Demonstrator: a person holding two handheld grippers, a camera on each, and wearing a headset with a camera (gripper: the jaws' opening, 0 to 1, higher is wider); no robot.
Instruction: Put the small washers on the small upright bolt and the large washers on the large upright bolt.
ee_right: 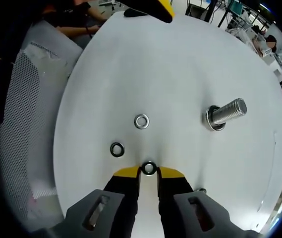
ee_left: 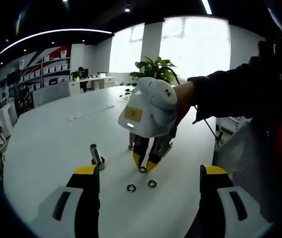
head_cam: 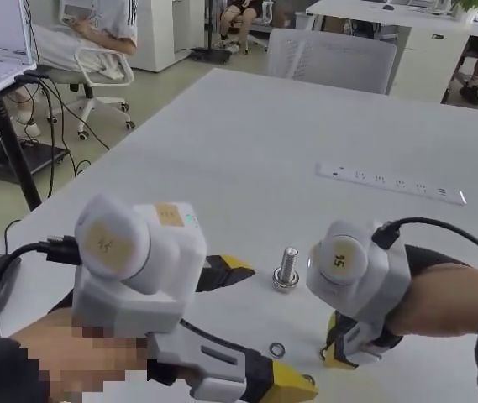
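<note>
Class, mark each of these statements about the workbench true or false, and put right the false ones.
1. The left tongs gape wide open. True.
2. The large silver bolt lies on its side. False: it stands upright on the white table.
3. A small metal washer sits between the tips of the right tongs. True.
4. Five more washers lie loose nearby. False: two other washers lie there.
5. A white power strip lies on the table. True.
</note>
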